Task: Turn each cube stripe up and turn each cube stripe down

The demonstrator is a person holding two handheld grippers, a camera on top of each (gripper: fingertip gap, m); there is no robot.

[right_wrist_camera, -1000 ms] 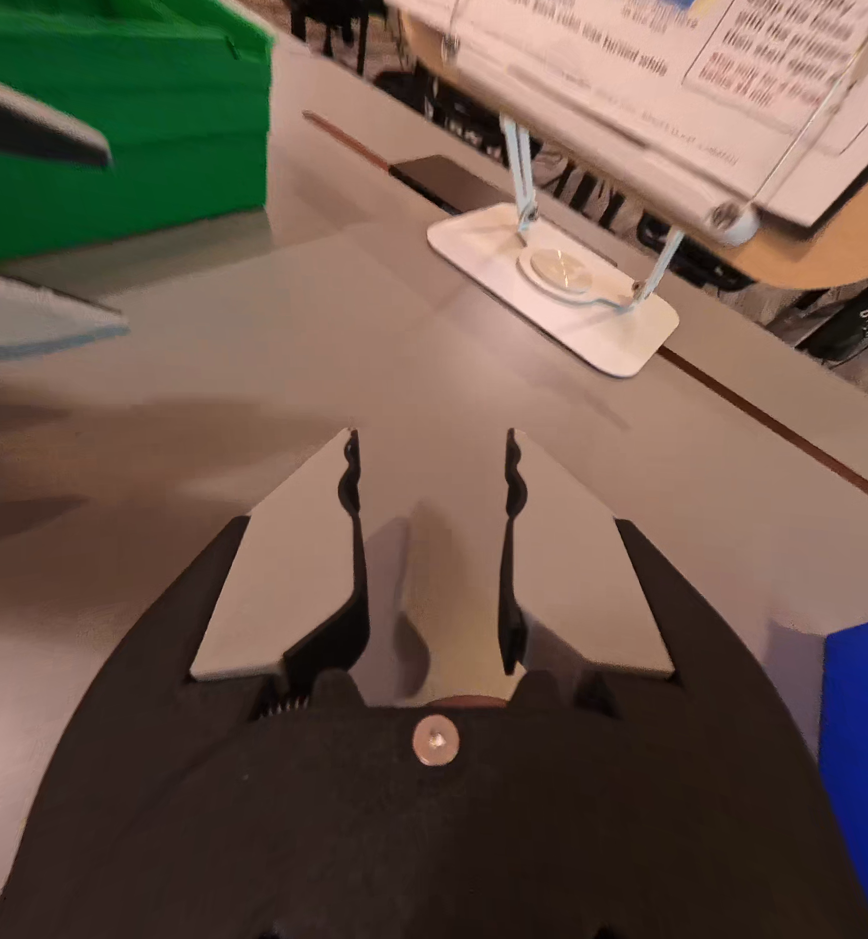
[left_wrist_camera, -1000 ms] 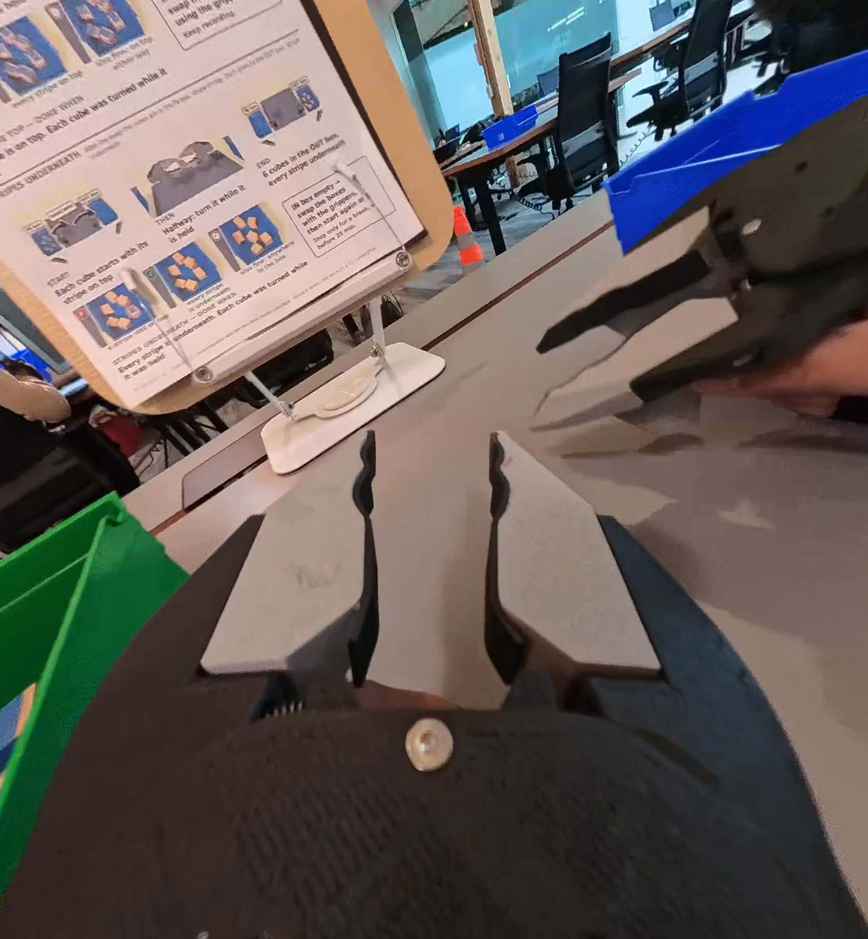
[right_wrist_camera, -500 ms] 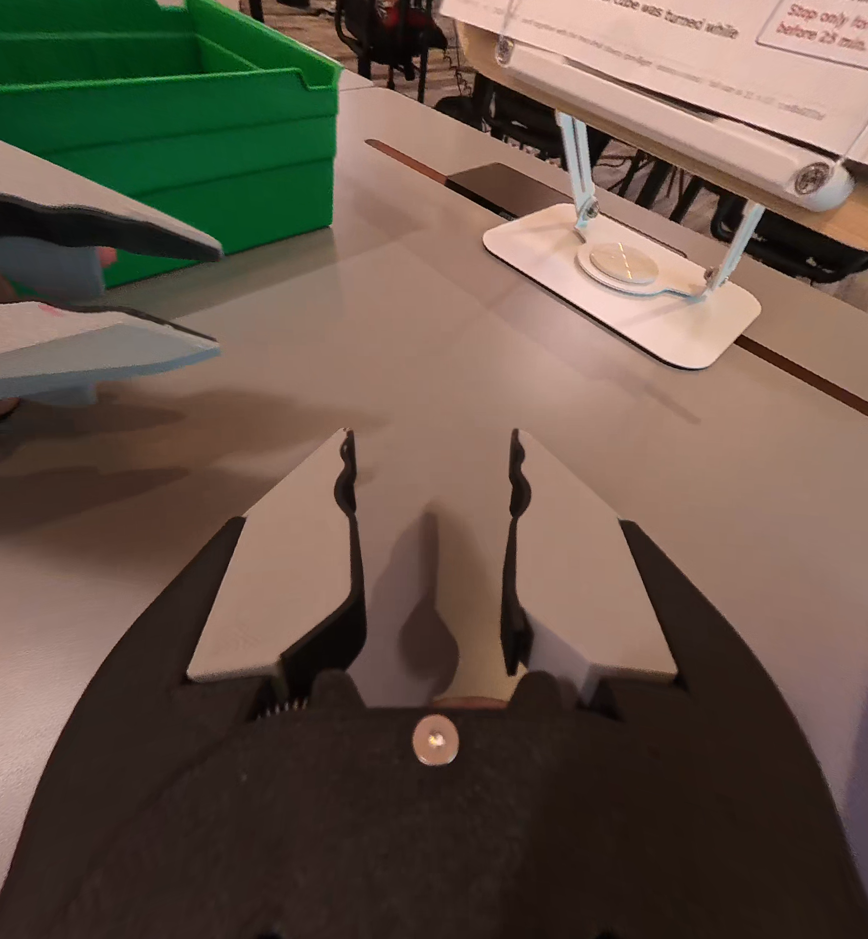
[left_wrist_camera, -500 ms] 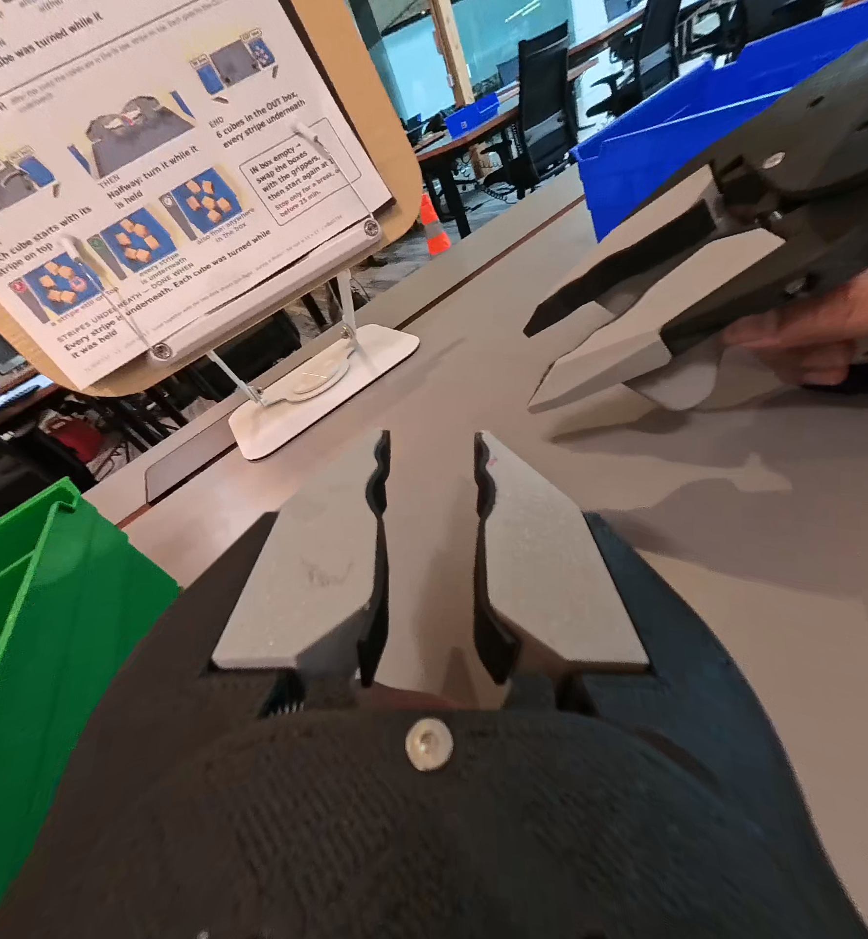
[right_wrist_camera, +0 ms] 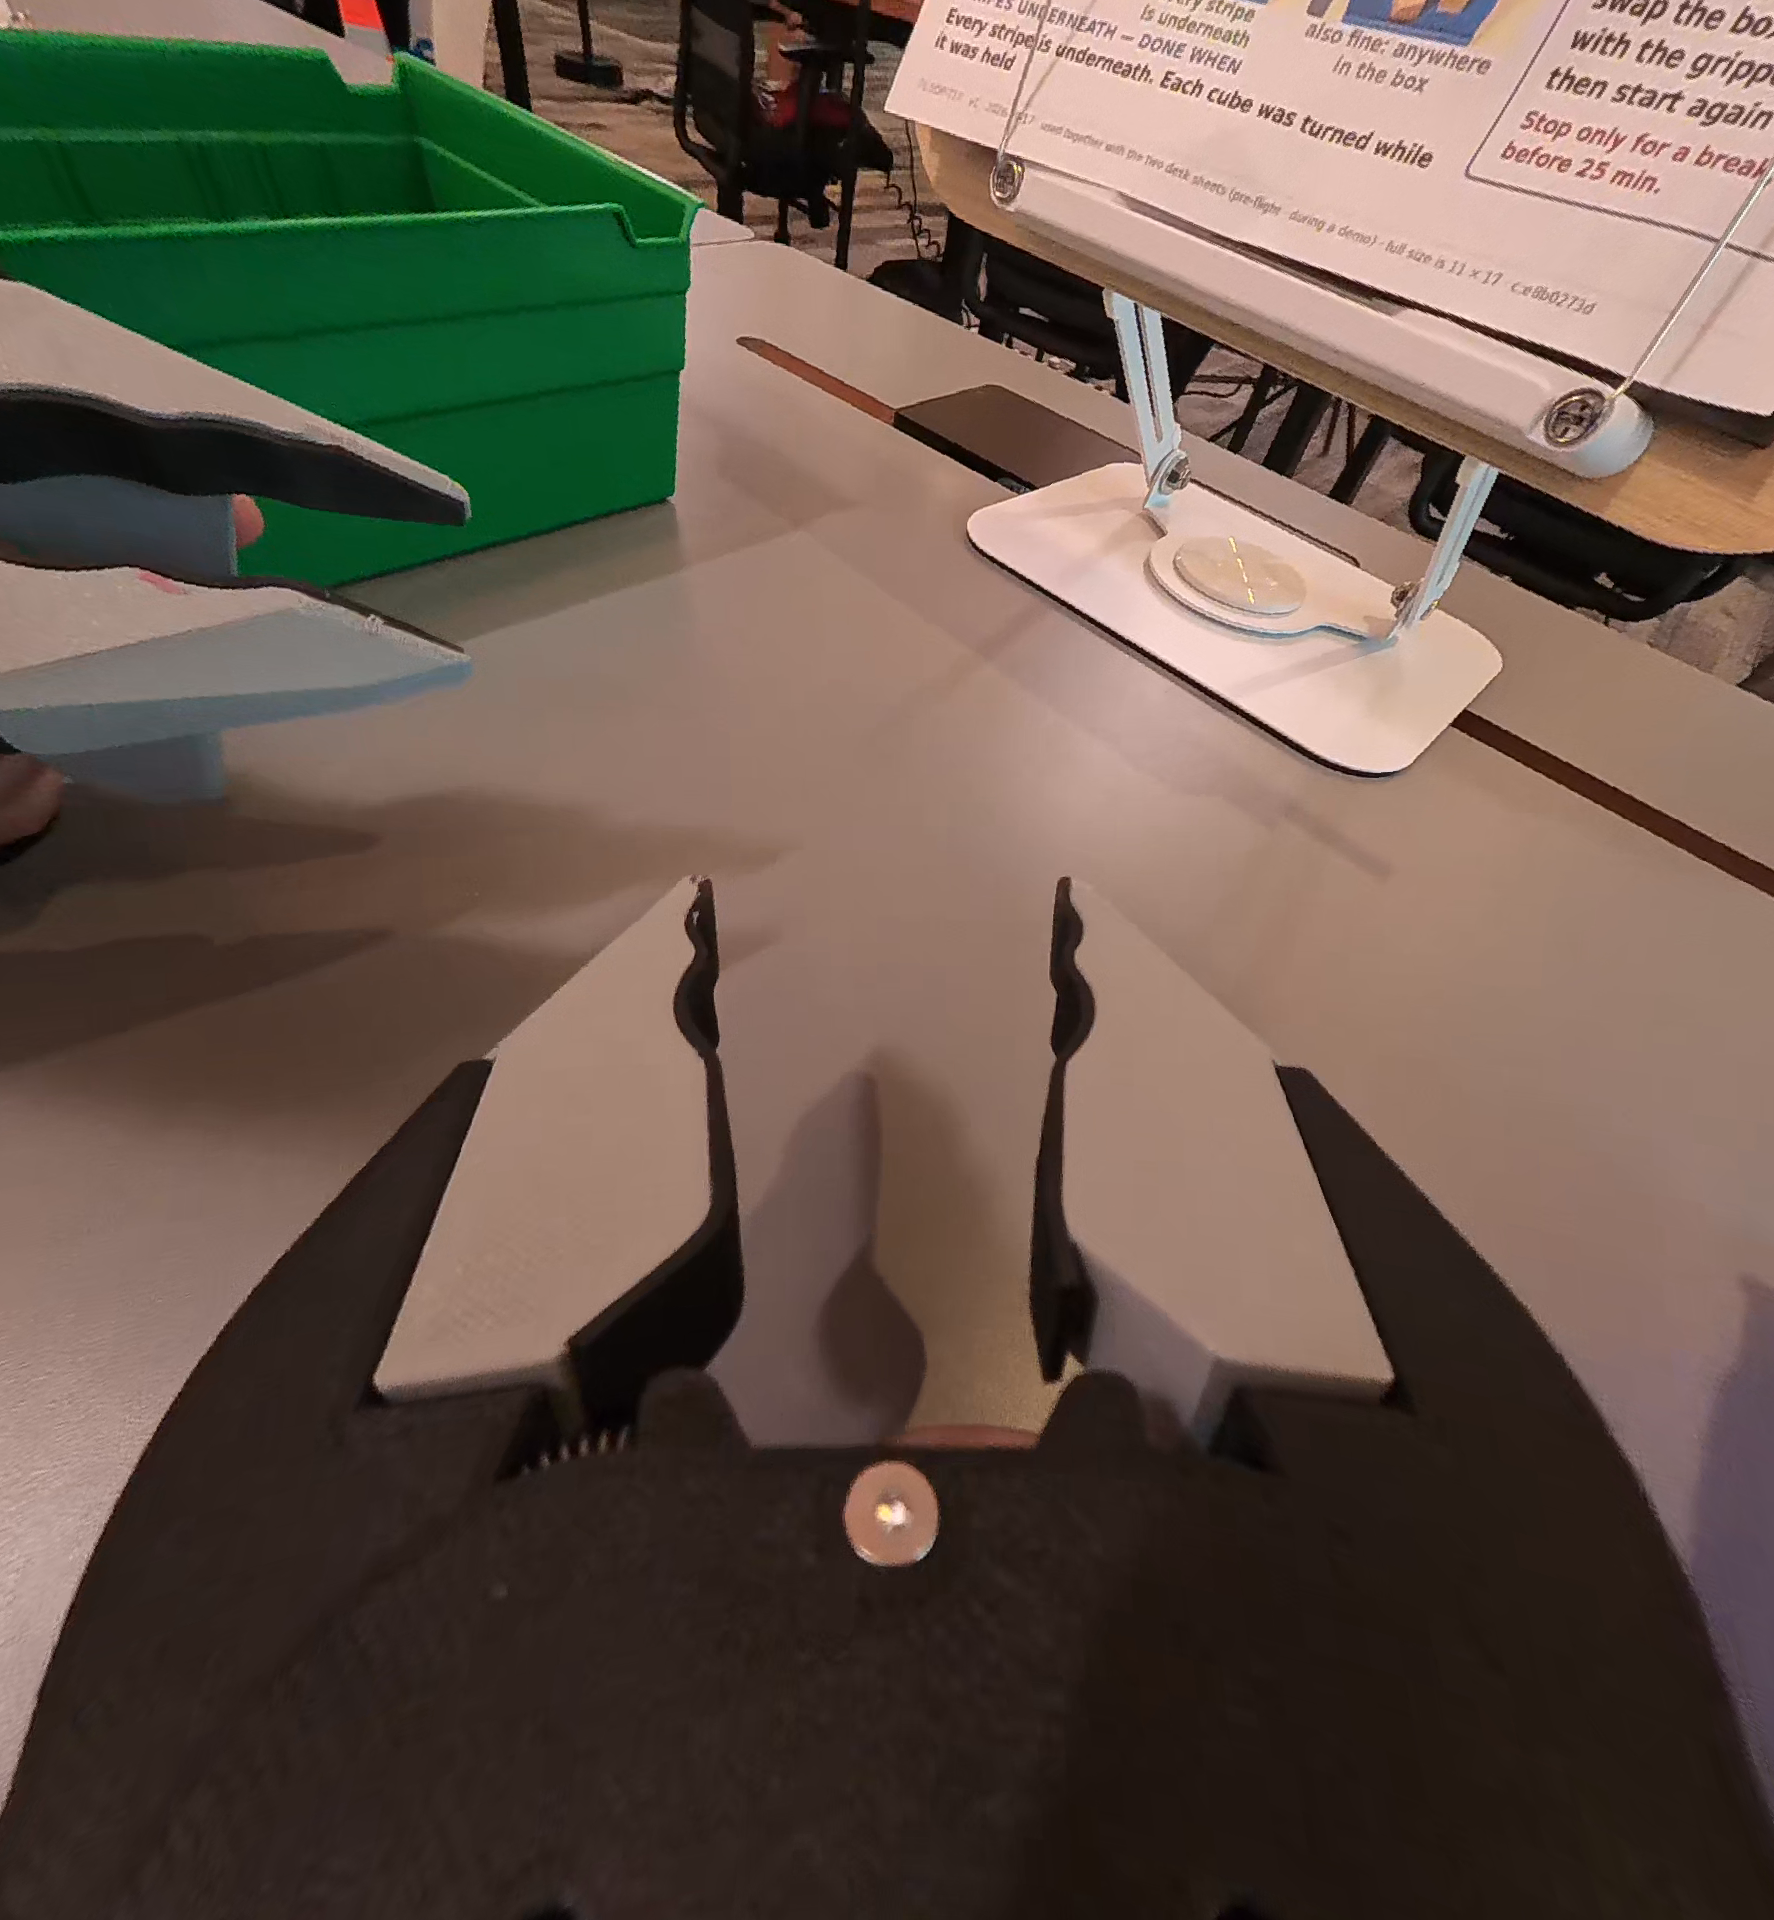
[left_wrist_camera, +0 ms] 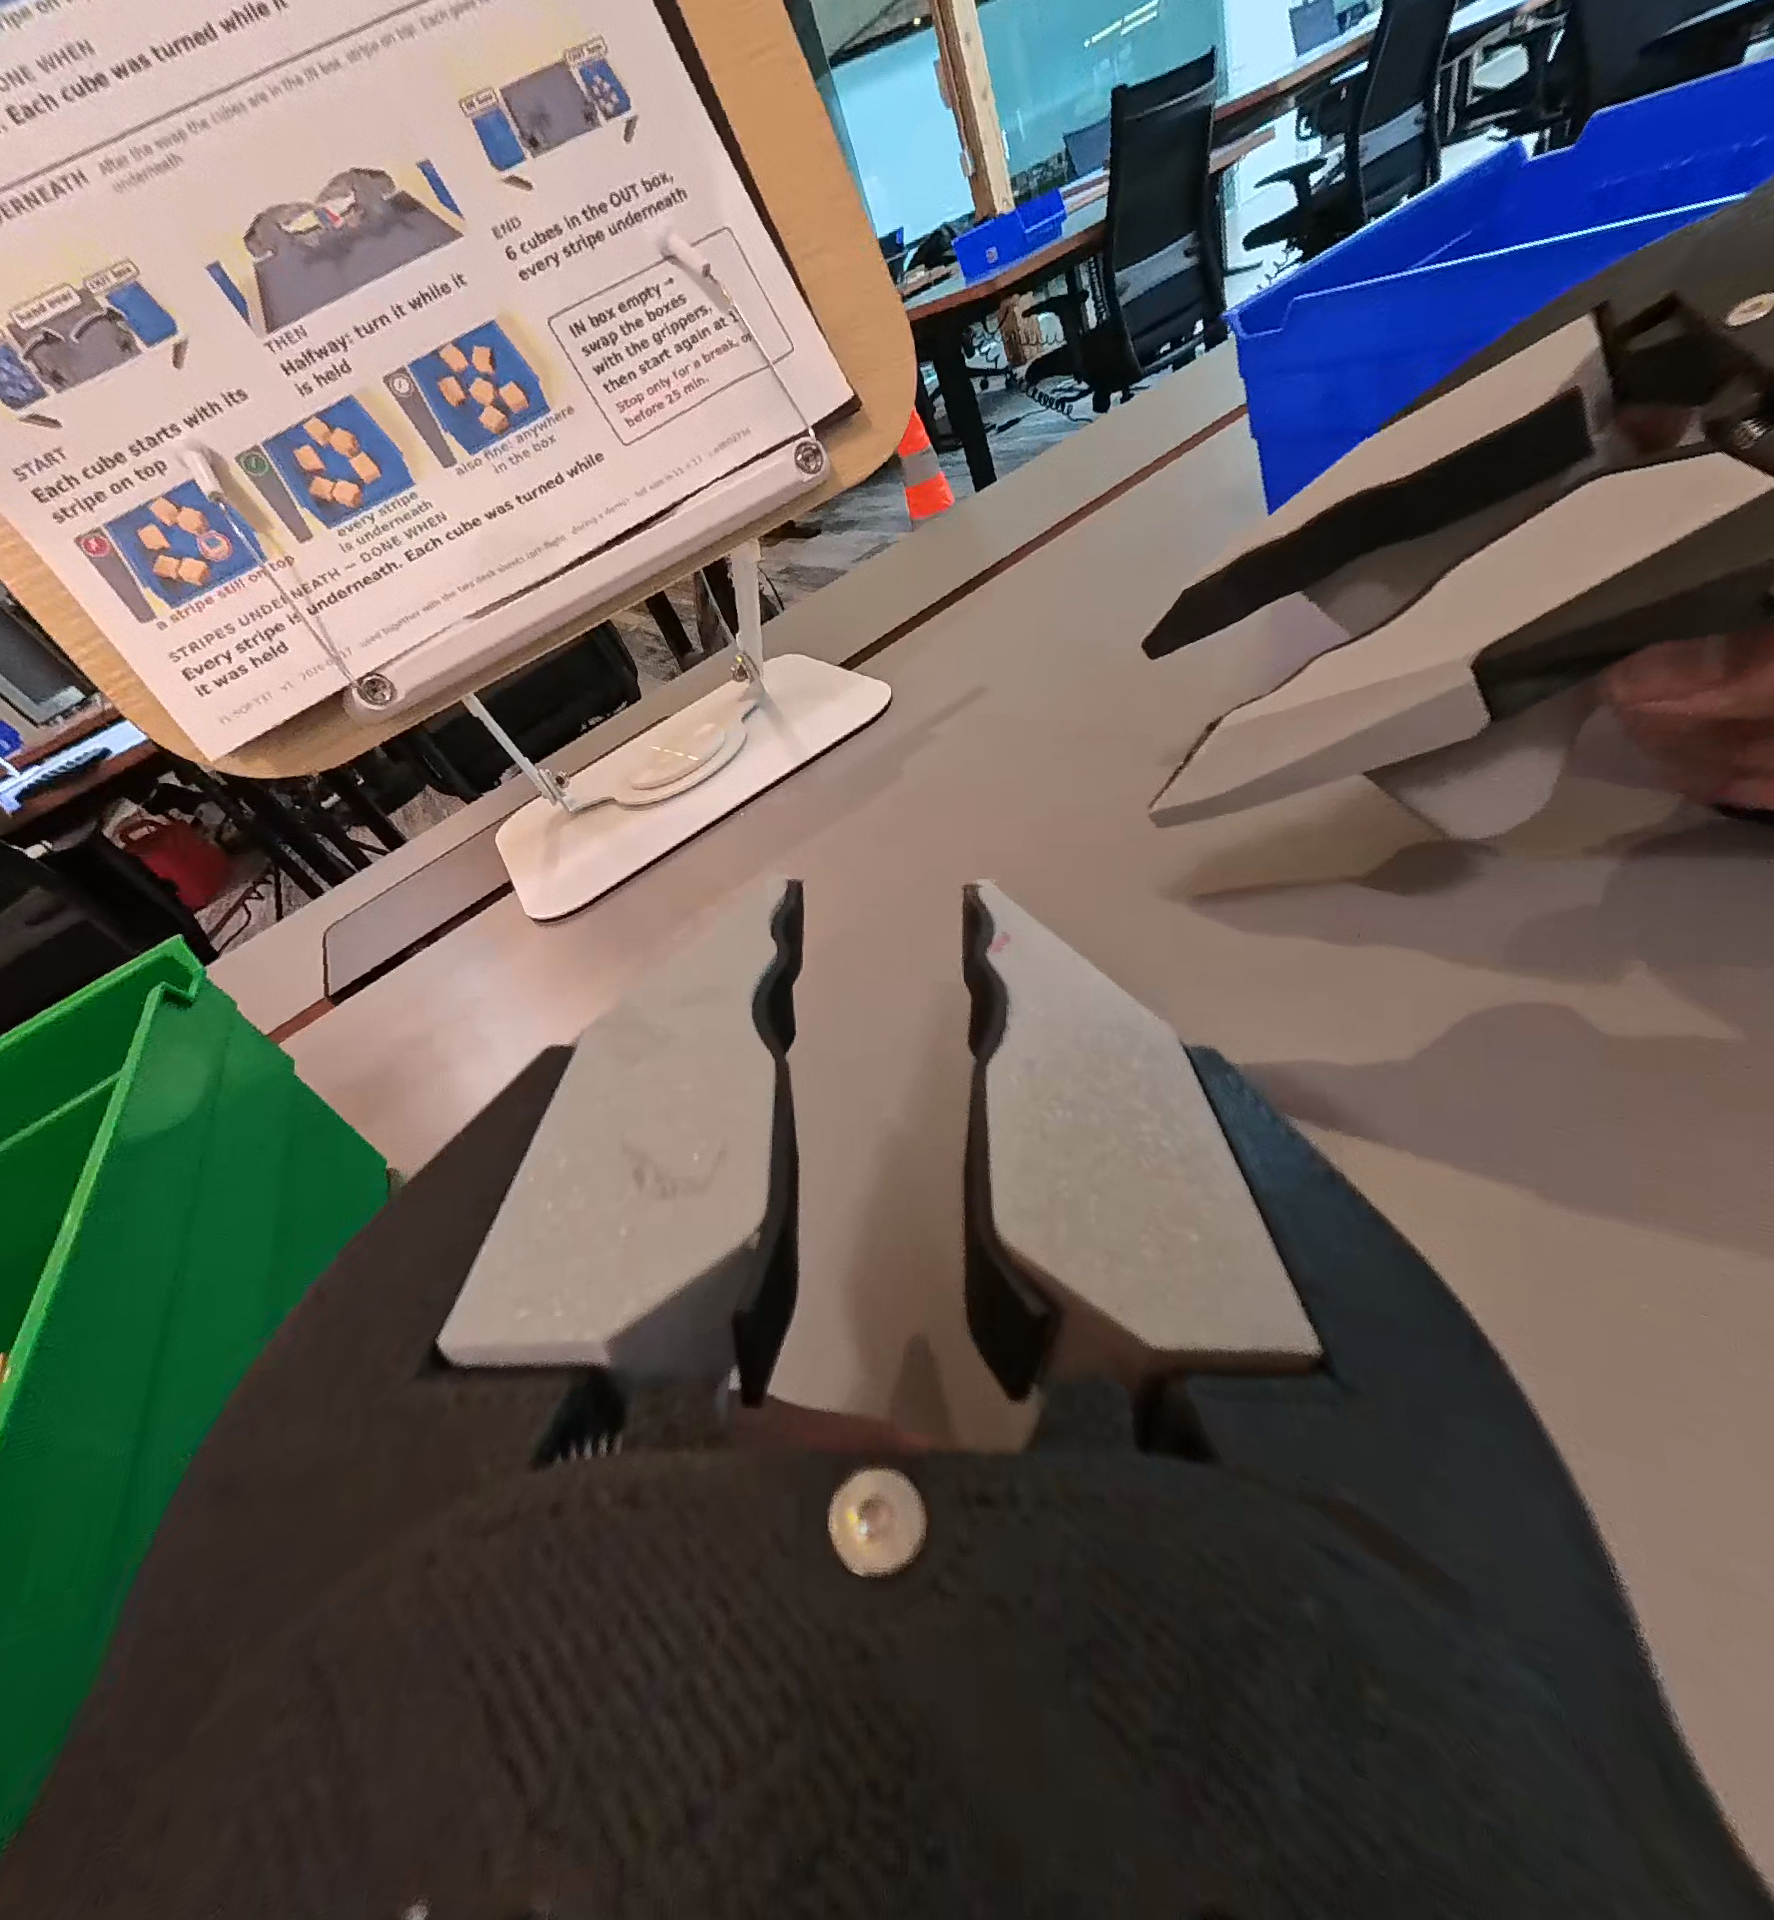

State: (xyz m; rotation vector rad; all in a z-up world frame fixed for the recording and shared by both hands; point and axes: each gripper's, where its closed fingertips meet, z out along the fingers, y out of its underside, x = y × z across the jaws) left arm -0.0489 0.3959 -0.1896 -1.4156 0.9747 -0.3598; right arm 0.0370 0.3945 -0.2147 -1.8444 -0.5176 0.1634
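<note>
No cube shows in either view. My left gripper [left_wrist_camera: 881,894] is open and empty, low over the grey table [left_wrist_camera: 1382,1195]. It also shows at the left of the right wrist view [right_wrist_camera: 462,582]. My right gripper [right_wrist_camera: 881,894] is open and empty over the table's middle. It also shows at the right of the left wrist view [left_wrist_camera: 1153,727], held by a hand [left_wrist_camera: 1735,717]. A green bin [right_wrist_camera: 363,343] stands at the left. A blue bin [left_wrist_camera: 1485,312] stands at the right behind the right gripper.
A white stand [right_wrist_camera: 1247,613] at the table's back carries an instruction sheet [left_wrist_camera: 343,343] on a board. A dark slot [right_wrist_camera: 1008,436] is set in the table beside it. Office chairs [left_wrist_camera: 1153,249] and desks lie beyond the table.
Both grippers have pulled back and tilted, so the stand sits farther ahead and more of both bins shows. The left jaws closed a little, then reopened. Both stay empty.
</note>
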